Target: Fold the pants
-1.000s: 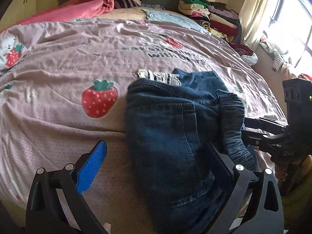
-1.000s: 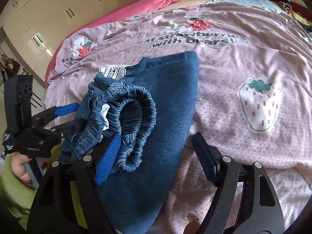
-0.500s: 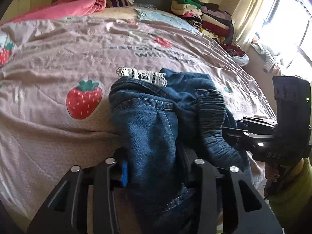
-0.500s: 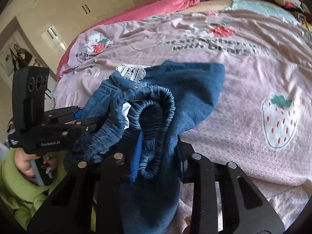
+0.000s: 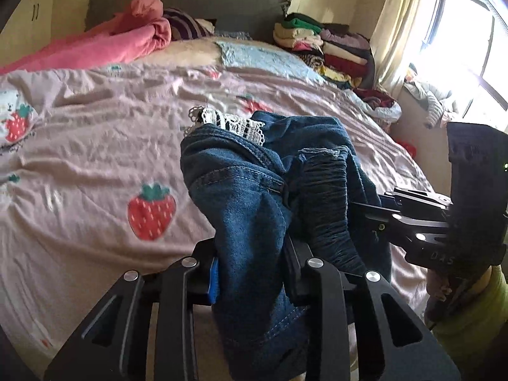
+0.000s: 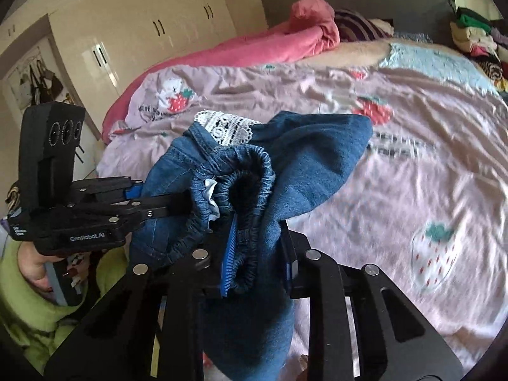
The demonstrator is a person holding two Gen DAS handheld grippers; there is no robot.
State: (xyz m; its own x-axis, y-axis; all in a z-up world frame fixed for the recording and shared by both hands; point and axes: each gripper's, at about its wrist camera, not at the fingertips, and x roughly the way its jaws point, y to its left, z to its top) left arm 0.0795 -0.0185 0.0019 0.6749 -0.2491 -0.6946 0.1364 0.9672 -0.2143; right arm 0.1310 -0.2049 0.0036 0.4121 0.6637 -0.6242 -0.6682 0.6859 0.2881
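Blue denim pants (image 5: 254, 190) with a white lace trim (image 5: 228, 123) hang bunched above the bed. In the left wrist view, my left gripper (image 5: 250, 266) is still closing on a fold of the denim, pads pressing it from both sides. My right gripper (image 5: 374, 212) reaches in from the right and pinches the gathered elastic waistband. In the right wrist view, the right gripper (image 6: 257, 254) is still closing on the waistband of the pants (image 6: 311, 158), and the left gripper (image 6: 177, 206) grips the cloth from the left.
The bed (image 5: 79, 146) has a pink strawberry-print cover. A pink blanket (image 5: 111, 44) lies at the head, a stack of folded clothes (image 5: 330, 50) at the far right corner. A window (image 5: 470, 47) is on the right, a wardrobe (image 6: 143, 31) on the left. A green sleeve (image 6: 28, 311) holds the left gripper.
Both grippers went from wide open to closed on the pants. Both then rose, lifting the denim off the bed cover into a bunched hanging shape.
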